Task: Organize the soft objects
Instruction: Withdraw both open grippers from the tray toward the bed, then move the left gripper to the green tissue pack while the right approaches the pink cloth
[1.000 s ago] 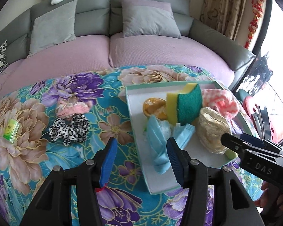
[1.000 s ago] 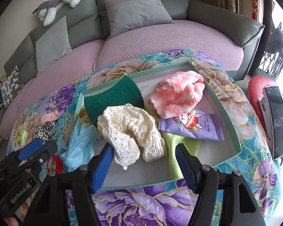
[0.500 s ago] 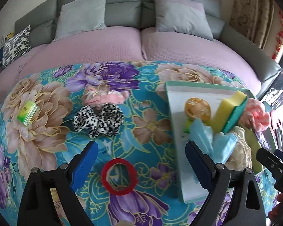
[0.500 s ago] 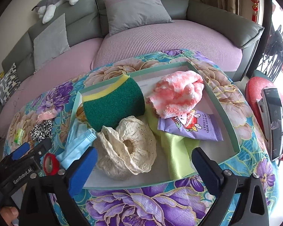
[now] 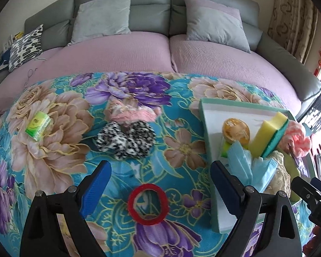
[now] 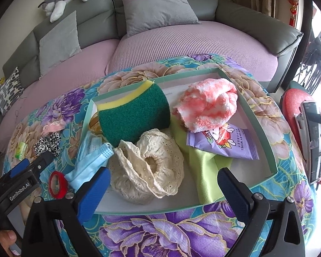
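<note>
My left gripper [image 5: 160, 180] is open and empty above the floral cloth. A red ring [image 5: 147, 202] lies flat between its fingers. A leopard scrunchie [image 5: 126, 139] and a pink fluffy scrunchie [image 5: 134, 112] lie beyond it. My right gripper [image 6: 163, 184] is open and empty at the near edge of the green tray [image 6: 265, 137]. The tray holds a cream lace piece [image 6: 149, 171], a green-yellow sponge [image 6: 134, 115], a blue mask [image 6: 89, 160], a pink towel [image 6: 207, 107], a wipes pack [image 6: 222, 143] and a lime cloth [image 6: 203, 171].
A green tissue pack [image 5: 38, 125] lies at the table's left. An orange round thing [image 5: 235, 130] sits in the tray. A sofa [image 5: 139, 49] with cushions stands behind the table. A red stool with a phone [image 6: 314, 137] is at the right.
Both grippers opened wide. The left one let go of the red ring and swung left from the tray. The right one let go of the cream lace piece into the tray.
</note>
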{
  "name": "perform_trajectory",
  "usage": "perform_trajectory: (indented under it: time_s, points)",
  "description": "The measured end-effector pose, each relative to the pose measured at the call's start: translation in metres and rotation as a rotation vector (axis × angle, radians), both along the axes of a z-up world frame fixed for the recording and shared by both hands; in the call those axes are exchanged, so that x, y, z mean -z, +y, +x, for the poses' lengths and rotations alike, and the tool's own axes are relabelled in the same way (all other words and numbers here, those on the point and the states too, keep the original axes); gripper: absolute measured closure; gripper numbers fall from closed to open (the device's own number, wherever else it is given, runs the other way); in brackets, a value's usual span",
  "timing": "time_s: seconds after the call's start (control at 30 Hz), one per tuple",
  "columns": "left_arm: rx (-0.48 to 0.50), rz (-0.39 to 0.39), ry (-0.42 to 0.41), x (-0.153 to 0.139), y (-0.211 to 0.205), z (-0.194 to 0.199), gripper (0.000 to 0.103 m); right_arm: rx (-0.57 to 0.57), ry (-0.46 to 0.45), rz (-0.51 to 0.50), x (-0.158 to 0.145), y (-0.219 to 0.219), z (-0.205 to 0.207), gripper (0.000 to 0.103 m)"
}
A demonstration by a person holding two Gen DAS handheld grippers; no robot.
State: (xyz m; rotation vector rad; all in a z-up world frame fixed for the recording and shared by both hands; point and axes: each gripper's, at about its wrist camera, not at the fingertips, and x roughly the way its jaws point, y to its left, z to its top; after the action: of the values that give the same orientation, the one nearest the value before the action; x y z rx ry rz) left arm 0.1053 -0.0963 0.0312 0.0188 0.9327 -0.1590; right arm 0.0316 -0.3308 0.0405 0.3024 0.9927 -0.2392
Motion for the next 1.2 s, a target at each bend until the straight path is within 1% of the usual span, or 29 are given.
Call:
perform_trajectory:
  time_s: [0.1, 0.27, 0.43, 0.6, 0.67, 0.77, 0.97, 1.03, 1.13, 1.2]
  points:
    - [-0.046, -0.001, -0.018, -0.006, 0.018, 0.002, 0.009, 0.001, -0.03, 0.018, -0.004, 0.007, 0.003, 0.002]
    - [-0.174, -0.028, -0.051, -0.016, 0.066, 0.006, 0.009, -0.015, -0.108, 0.042, -0.017, 0.028, 0.011, 0.002]
    - [-0.284, -0.022, -0.101, -0.024, 0.108, 0.004, 0.009, -0.076, -0.143, 0.048, -0.021, 0.061, 0.023, 0.002]
    - [-0.351, -0.021, -0.13, -0.031, 0.145, 0.006, 0.009, -0.153, -0.165, 0.057, -0.02, 0.097, 0.038, 0.002]
    - [-0.379, -0.027, -0.126, -0.029, 0.162, 0.008, 0.009, -0.183, -0.17, 0.063, -0.019, 0.111, 0.044, 0.002]
    - [-0.416, -0.016, -0.109, -0.024, 0.183, 0.013, 0.009, -0.225, -0.181, 0.062, -0.018, 0.129, 0.052, 0.002]
    - [-0.454, 0.003, -0.069, -0.007, 0.21, 0.034, 0.009, -0.278, -0.214, 0.069, -0.015, 0.155, 0.074, 0.002]
    - [-0.449, 0.004, -0.047, 0.0, 0.214, 0.045, 0.009, -0.291, -0.223, 0.062, -0.013, 0.161, 0.081, 0.002]
    - [-0.426, 0.019, -0.046, 0.007, 0.214, 0.056, 0.009, -0.305, -0.222, 0.041, -0.008, 0.17, 0.092, 0.002]
    - [-0.411, 0.037, -0.049, 0.011, 0.214, 0.063, 0.009, -0.305, -0.215, 0.045, -0.003, 0.174, 0.1, 0.002]
